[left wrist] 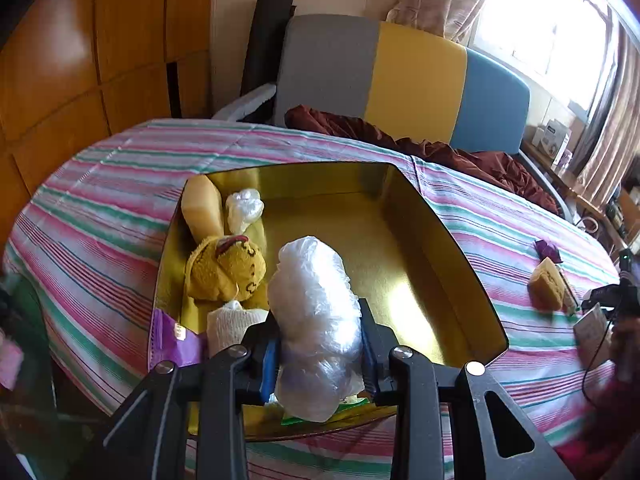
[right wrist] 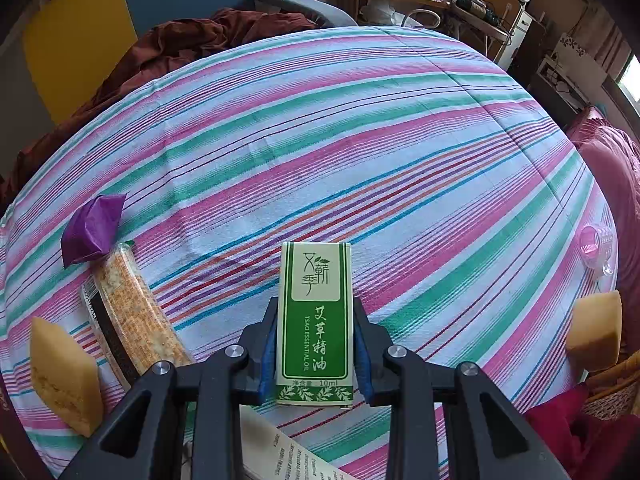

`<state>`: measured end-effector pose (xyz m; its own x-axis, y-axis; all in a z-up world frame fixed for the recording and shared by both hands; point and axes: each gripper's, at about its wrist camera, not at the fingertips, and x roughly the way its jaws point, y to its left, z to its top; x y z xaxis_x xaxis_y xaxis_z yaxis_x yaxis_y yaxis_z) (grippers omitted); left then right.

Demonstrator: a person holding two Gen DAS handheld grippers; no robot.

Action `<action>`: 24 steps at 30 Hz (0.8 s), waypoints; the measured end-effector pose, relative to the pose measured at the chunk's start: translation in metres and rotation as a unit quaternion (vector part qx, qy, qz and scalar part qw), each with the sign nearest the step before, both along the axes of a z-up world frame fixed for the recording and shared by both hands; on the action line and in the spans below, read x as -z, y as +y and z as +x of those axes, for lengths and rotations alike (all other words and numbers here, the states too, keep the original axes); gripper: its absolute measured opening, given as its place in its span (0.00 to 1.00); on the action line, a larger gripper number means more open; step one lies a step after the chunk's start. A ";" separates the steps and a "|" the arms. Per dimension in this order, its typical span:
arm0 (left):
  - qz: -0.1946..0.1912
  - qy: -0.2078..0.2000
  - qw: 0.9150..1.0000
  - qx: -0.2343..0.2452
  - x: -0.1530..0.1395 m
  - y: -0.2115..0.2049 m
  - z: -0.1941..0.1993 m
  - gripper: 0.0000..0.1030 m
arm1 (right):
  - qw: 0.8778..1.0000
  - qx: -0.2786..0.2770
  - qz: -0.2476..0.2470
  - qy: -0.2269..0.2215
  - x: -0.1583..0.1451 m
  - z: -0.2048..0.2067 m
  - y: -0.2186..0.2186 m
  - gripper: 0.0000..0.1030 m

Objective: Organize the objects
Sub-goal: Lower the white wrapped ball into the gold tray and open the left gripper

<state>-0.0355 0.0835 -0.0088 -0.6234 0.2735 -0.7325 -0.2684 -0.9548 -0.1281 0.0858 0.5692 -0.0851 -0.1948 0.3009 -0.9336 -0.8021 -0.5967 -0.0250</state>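
Two tools gripping | plastic bundle (left wrist: 316, 320) over tin (left wrist: 440, 248) | sponge (right wrist: 64, 364) beside, perhaps

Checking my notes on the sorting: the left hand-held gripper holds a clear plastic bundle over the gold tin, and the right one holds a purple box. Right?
Not quite: the right hand-held gripper holds a green-and-white box, not purple, as the right wrist view shows. The rest stands.

Tin's (left wrist: 448, 248) right half free, left crowded
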 end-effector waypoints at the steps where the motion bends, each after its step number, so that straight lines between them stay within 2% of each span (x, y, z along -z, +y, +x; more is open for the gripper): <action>1: 0.003 -0.005 1.000 -0.002 0.002 -0.001 -0.001 0.32 | 1.000 -0.001 0.001 -0.001 0.000 0.000 0.000 0.30; 12: -0.012 -0.013 1.000 0.005 0.006 0.007 -0.012 0.32 | 1.000 0.004 -0.006 0.006 -0.002 0.002 0.003 0.30; 15: 0.044 -0.065 0.997 0.009 0.008 0.003 -0.032 0.32 | 1.000 0.012 -0.013 0.015 -0.003 0.005 0.005 0.30; 17: 0.093 -0.102 0.990 0.009 0.010 -0.002 -0.048 0.32 | 0.999 0.018 -0.016 0.022 -0.004 0.007 0.006 0.30; 19: 0.119 -0.120 0.986 0.008 0.009 -0.004 -0.058 0.32 | 0.999 0.021 -0.016 0.030 -0.007 0.009 0.007 0.30; 21: 0.126 -0.126 0.984 0.011 0.008 -0.002 -0.067 0.32 | 0.999 0.020 -0.013 0.039 -0.011 0.009 0.006 0.30; 24: 0.103 -0.120 0.987 0.011 0.007 0.010 -0.081 0.33 | 0.998 0.018 -0.013 0.050 -0.015 0.009 0.005 0.30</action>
